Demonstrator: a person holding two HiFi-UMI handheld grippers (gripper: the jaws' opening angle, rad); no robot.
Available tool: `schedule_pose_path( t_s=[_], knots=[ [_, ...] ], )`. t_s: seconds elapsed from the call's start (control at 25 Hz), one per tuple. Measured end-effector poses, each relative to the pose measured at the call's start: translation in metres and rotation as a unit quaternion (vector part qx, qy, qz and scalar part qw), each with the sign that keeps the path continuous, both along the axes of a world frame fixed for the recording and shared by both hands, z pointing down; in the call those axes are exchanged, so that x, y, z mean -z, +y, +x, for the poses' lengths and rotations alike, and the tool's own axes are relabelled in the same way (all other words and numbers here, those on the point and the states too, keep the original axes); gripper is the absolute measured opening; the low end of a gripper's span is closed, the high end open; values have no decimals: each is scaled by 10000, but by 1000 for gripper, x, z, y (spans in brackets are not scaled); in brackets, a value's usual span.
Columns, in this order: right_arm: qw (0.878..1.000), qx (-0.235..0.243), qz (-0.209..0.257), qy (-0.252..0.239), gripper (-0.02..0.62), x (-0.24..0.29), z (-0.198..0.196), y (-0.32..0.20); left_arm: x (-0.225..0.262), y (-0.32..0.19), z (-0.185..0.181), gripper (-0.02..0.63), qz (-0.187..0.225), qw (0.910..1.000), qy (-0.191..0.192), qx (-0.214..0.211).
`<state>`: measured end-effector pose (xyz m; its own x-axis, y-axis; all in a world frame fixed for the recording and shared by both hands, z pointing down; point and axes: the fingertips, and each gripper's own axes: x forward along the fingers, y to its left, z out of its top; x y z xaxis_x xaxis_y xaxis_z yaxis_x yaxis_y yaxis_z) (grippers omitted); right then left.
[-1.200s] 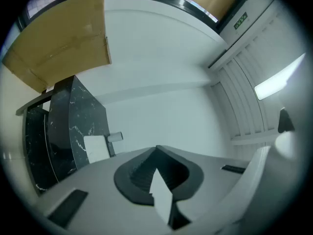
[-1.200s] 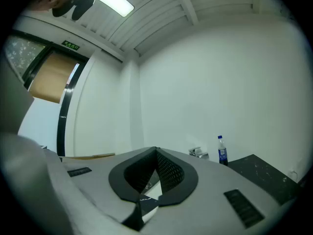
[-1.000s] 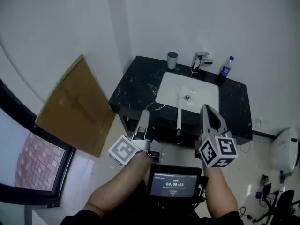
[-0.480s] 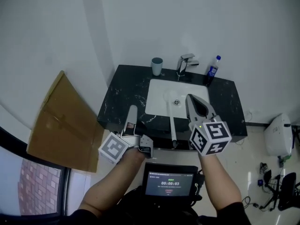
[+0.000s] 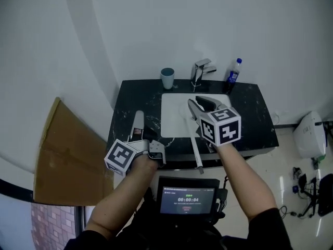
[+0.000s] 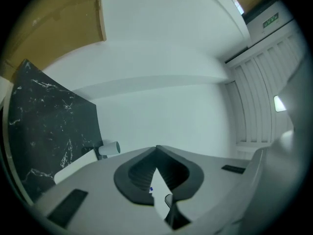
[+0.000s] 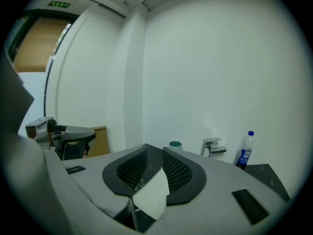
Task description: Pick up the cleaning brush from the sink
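Behind the sink stand cup, tap, bottle; right tongs opening empty, left tongs closed empty.

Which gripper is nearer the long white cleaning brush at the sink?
Right. The right gripper hovers beside the white brush, jaws opening, nothing between them; the left gripper is over the black marble counter, farther left.
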<state>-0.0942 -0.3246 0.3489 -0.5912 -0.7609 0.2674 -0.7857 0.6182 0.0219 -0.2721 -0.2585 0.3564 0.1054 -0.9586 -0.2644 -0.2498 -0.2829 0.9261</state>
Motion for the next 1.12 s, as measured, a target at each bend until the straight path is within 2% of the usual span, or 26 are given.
schedule_pose_path(
  t_s=[0.08, 0.16, 0.2, 0.24, 0.28, 0.32, 0.4, 0.48, 0.56, 0.6, 0.72, 0.76, 0.84, 0.92, 1.0, 1.12],
  knots=[
    [9990, -249, -300, 218, 78, -20, -8, -25, -12, -30, -17, 3, -172, 9997, 101, -105],
    [9954, -492, -709, 410, 78, -46, -16, -50, -20, -59, -33, 5, -246, 9994, -2, -257],
    [9925, -610, -953, 456, 78, -60, -21, -61, -25, -72, -39, 5, -303, 9985, -233, -393],
    [9887, -725, -1238, 442, 110, -77, -25, -70, -32, -85, -43, 5, -432, 9958, -582, -558],
    [9839, -842, -1525, 395, 154, -93, -29, -77, -40, -97, -48, 4, -621, 9902, -1015, -726],
    [9789, -971, -1757, 369, 156, -109, -31, -83, -49, -110, -53, 5, -820, 9815, -1492, -871],
    [9694, -1235, -2068, 477, 156, -136, -30, -93, -64, -134, -64, 5, -1132, 9567, -2470, -1040],
    [9586, -1399, -2383, 686, 156, -164, -25, -97, -79, -153, -71, 5, -1380, 9245, -3369, -1126],
    [9479, -1487, -2682, 859, 156, -190, -19, -99, -93, -166, -71, 5, -1632, 8902, -4065, -1252],
    [9432, -1517, -2810, 911, 156, -201, -15, -101, -100, -171, -70, 5, -1783, 8754, -4290, -1339],
    [9294, -1540, -3153, 1141, 156, -233, -2, -109, -127, -177, -60, 14, -2277, 8416, -4591, -1705],
    [9236, -1528, -3287, 1248, 156, -244, 2, -111, -136, -179, -57, 53, -2405, 8297, -4686, -1848],
    [9104, -1487, -3614, 1357, 156, -266, 6, -114, -152, -183, -51, 67, -2578, 8044, -4916, -2116],
    [8981, -1509, -3906, 1346, 156, -285, 10, -117, -166, -188, -46, 67, -2711, 7830, -5074, -2365],
    [8880, -1576, -4097, 1368, 156, -300, 17, -120, -179, -188, -41, 68, -2853, 7655, -5168, -2558],
    [8749, -1569, -4342, 1460, 156, -319, 22, -122, -194, -189, -37, 75, -2969, 7457, -5313, -2710]
  ],
)
